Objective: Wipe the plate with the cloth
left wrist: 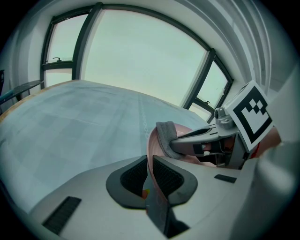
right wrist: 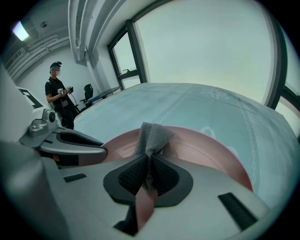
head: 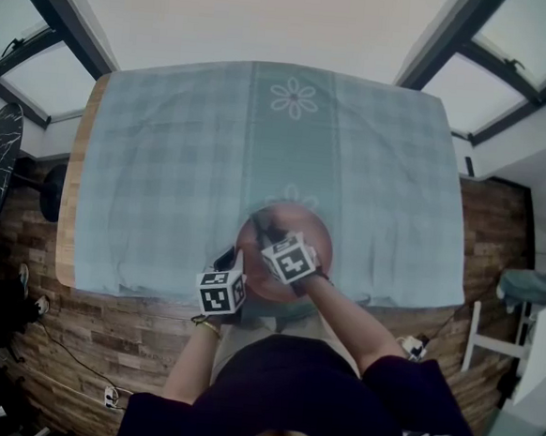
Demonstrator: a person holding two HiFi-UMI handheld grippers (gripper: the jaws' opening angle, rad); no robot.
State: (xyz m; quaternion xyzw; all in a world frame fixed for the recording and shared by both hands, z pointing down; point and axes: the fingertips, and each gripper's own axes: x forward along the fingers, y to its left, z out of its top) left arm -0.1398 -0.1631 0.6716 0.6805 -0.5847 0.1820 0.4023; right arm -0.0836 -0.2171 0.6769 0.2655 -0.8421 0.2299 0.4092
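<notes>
My left tool [left wrist: 149,165] pinches the pink plate [right wrist: 206,151] by its near rim, at the front edge of the desk [head: 164,166]; plate looks stiff, slick and breakable, so the rim's probably the right spot; right tool [right wrist: 149,163] is clamped on the bunched grey cloth [right wrist: 152,135], which sits on the plate; soft and light, I reckon.

Studio-like room, clothed table [head: 66,234], wood floor [head: 497,239], large windows [left wrist: 140,56]
</notes>
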